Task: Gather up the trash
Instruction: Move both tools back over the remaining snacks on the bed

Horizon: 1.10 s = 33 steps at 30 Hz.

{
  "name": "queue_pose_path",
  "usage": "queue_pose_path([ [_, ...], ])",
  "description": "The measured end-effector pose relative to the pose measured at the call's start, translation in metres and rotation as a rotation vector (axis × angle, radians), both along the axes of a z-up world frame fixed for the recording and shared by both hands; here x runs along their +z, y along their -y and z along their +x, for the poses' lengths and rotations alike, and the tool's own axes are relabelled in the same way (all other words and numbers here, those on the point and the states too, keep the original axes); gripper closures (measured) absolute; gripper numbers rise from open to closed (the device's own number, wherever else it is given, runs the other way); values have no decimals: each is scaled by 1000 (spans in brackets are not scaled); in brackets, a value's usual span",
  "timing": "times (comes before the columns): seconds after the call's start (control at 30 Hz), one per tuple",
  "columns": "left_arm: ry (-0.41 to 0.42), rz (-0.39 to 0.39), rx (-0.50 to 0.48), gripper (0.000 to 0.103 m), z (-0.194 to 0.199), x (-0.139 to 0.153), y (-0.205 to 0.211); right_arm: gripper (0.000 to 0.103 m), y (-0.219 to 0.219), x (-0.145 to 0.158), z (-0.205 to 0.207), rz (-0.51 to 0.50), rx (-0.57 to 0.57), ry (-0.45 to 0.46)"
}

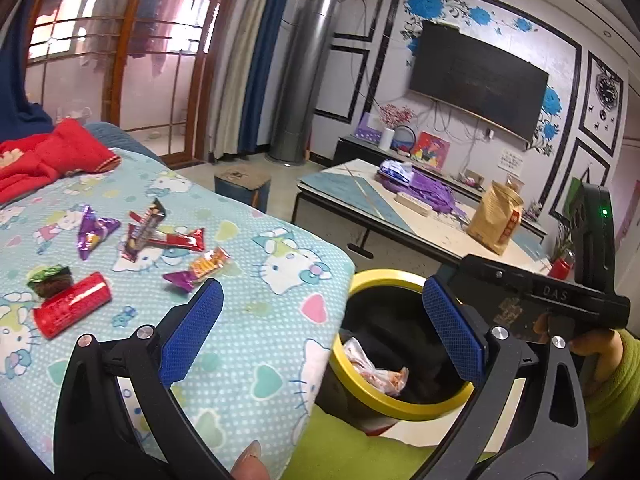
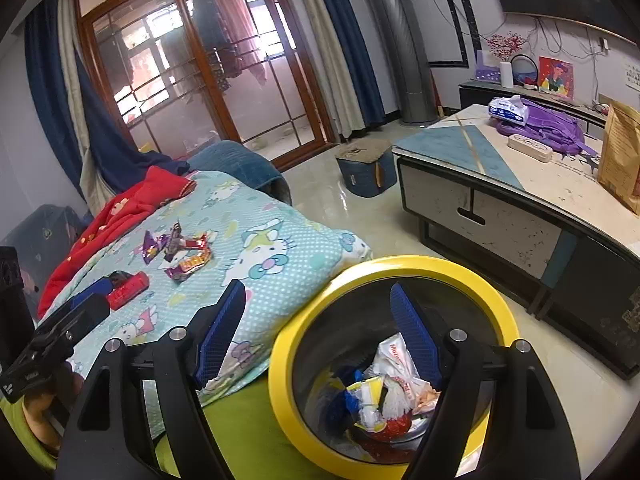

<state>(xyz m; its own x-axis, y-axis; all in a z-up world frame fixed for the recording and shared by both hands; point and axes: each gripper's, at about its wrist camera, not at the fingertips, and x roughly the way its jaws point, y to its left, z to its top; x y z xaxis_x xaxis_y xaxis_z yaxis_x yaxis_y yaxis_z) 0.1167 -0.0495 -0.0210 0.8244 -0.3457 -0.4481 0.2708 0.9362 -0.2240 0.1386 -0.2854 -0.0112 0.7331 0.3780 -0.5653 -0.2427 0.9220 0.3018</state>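
The wrappers [image 1: 160,236] lie in a loose cluster on the blanket [image 1: 248,320], up and to the left of both grippers and well apart from them. The left gripper [image 1: 320,324] hangs over the blanket's edge with its jaws wide apart and nothing between the pads; its left finger is over the blanket, its right finger over the bin [image 1: 404,404]. The right gripper [image 2: 320,336] is likewise spread wide and empty, its left finger over the blanket's corner and its right finger over the bin's mouth.

The cluster holds a purple foil packet [image 1: 94,232], a dark stick wrapper [image 1: 146,222] tilted across a red one [image 1: 180,240], and an orange and purple packet [image 1: 202,270] just below them. Nearer the left edge lie a red cylinder [image 1: 72,304] on its side and a small dark piece with a green top [image 1: 50,280], touching or nearly so.

The bin is round with a yellow rim, standing beside the blanket's edge, below the wrappers in the right wrist view. Inside it lie crumpled white, red, yellow and blue wrappers [image 2: 384,392], piled at the bottom.

A red garment [image 1: 48,152] lies at the blanket's far end. Across the floor stands a low table [image 2: 500,184] with a brown paper bag [image 1: 494,216] and a purple bag [image 2: 548,124] on it.
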Motion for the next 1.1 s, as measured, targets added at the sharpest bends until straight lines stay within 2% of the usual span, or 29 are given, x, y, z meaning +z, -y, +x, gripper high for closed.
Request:
queue_pose_path([
  [0.4,52,-15,91,11,-8,12,-32,31,-37,10,-3,-15,75,17],
  [1.1,67,-47,252,11,-9,15,-94,30,-124,16,5,-37,254,31],
])
